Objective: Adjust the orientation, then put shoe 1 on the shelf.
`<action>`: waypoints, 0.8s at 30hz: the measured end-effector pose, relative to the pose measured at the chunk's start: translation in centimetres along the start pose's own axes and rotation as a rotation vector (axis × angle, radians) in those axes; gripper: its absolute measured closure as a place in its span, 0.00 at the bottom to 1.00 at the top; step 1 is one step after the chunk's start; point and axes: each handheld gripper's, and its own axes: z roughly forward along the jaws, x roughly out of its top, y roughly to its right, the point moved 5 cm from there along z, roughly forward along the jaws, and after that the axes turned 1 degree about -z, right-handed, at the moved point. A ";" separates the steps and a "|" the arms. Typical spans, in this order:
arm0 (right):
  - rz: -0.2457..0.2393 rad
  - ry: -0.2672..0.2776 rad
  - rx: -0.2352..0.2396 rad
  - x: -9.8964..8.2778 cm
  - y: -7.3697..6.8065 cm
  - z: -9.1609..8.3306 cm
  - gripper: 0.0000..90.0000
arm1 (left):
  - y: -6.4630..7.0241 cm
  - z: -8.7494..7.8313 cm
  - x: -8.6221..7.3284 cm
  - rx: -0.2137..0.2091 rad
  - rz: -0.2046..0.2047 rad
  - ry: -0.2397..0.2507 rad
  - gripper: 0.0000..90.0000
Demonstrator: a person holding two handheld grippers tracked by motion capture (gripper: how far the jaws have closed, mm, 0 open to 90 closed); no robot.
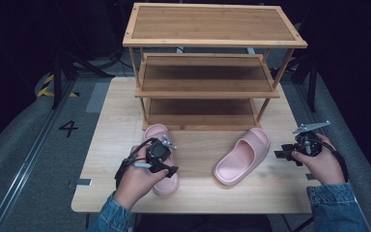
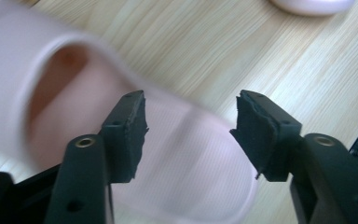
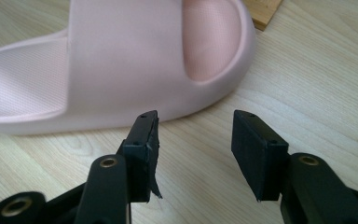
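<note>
Two pink slide slippers lie on the wooden table [image 1: 198, 195] in front of a shoe rack. The left slipper [image 1: 156, 131] points toward the rack, and my left gripper [image 1: 164, 163] hovers over its middle. In the left gripper view that gripper [image 2: 191, 116] stands open, with the slipper [image 2: 186, 158] blurred beneath the jaws and no pad touching it. The right slipper [image 1: 241, 157] lies angled, toe toward the rack. My right gripper [image 1: 282, 153] sits just right of it. Seen in its own view, the right gripper [image 3: 195, 128] is open and empty, close to the slipper's [image 3: 121, 60] side.
A three-tier bamboo shoe rack [image 1: 207, 89] stands at the back of the table with bare shelves; one of its corners [image 3: 263, 11] shows beyond the right slipper. The right slipper's edge [image 2: 312, 4] appears at the top of the left gripper view. Dark floor surrounds the table.
</note>
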 end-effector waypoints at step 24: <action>0.014 0.035 -0.010 0.2 0.3 -0.1 0.55 | -6.7 1.5 -5.0 0.083 -0.212 0.060 0.31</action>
